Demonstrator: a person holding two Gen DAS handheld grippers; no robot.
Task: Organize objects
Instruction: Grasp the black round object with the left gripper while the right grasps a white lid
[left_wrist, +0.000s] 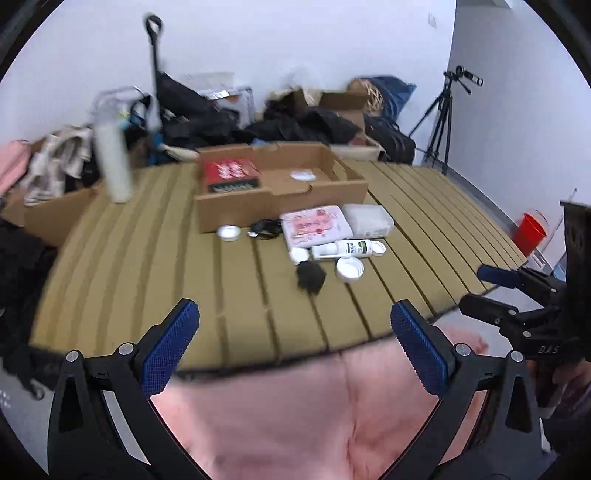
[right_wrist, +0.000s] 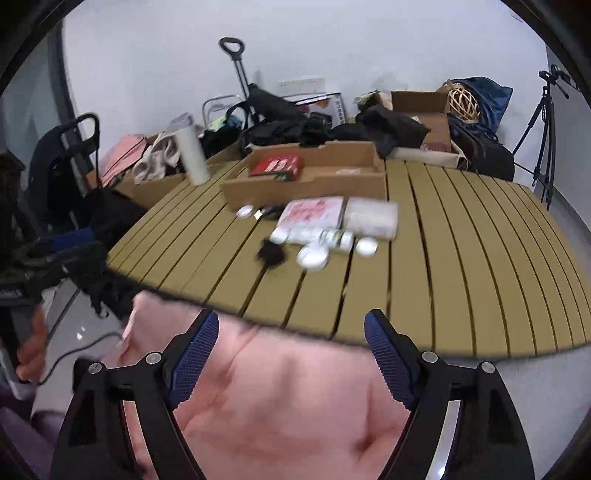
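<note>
1. Ahead of both tongs, well beyond the tips, the loose items sit bunched mid-worktop (left_wrist: 147, 236): pink packet (left_wrist: 316, 225), clear plastic box (left_wrist: 367, 220), white bottle (left_wrist: 347, 248) lying on its side, white lids (left_wrist: 349, 268), black clump (left_wrist: 311, 277). Cardboard box (left_wrist: 280, 184), already holding a red box (left_wrist: 231, 174), is just behind them.
2. Left tongs (left_wrist: 293, 343) spread wide, nothing between the pads. Right tongs (right_wrist: 290, 360) likewise wide and empty. Both hang over the pink cloth (left_wrist: 295, 413) at the near edge, tips about at the rim.
3. Risk: pile is tight. Packet touches the plastic box, bottle lies against the packet, lids just beside it. Wide jaws going in will likely shove a neighbour or catch two things at once.
4. Risk: bottle on its side can roll; a glancing pad could send it along the slats.
5. Risk: lids are flat and low, and the slat gaps could snag a pad tip coming in shallow.
6. Risk: black clump looks soft, so a partial pinch may drop it mid-carry.
7. Risk: tall white tumbler (left_wrist: 112, 162), far off to the left of the left tongs, looks tippy if an elbow swings that way.
8. Both views are blurred, so exact contacts in the pile are uncertain.
</note>
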